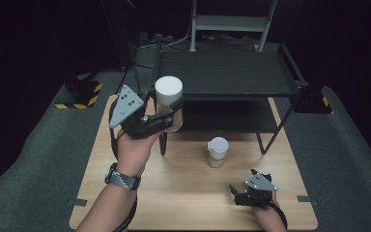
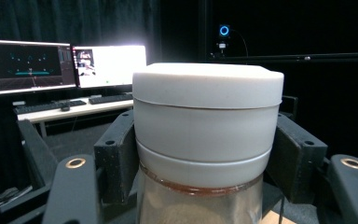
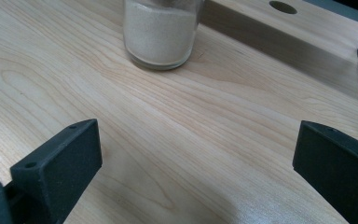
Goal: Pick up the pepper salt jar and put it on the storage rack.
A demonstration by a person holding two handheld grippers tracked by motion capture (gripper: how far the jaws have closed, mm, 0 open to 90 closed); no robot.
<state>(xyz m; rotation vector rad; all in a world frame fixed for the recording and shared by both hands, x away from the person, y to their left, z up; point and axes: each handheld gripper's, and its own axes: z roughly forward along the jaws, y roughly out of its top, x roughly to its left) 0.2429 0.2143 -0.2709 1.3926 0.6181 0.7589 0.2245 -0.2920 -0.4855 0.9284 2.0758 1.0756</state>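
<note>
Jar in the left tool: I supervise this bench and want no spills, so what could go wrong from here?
1. The left tool holds the jar in the air just under its white lid; if the grip slips on the smooth band, the jar could drop onto the table.
2. The jar hangs close to the black shelf; a sideways swing might knock it.
3. The open cup of powder stands below and could tip if struck.

A dark lab: black curtains, monitors [image 2: 63, 65] on a desk, a wooden table [image 1: 183, 193]
</note>
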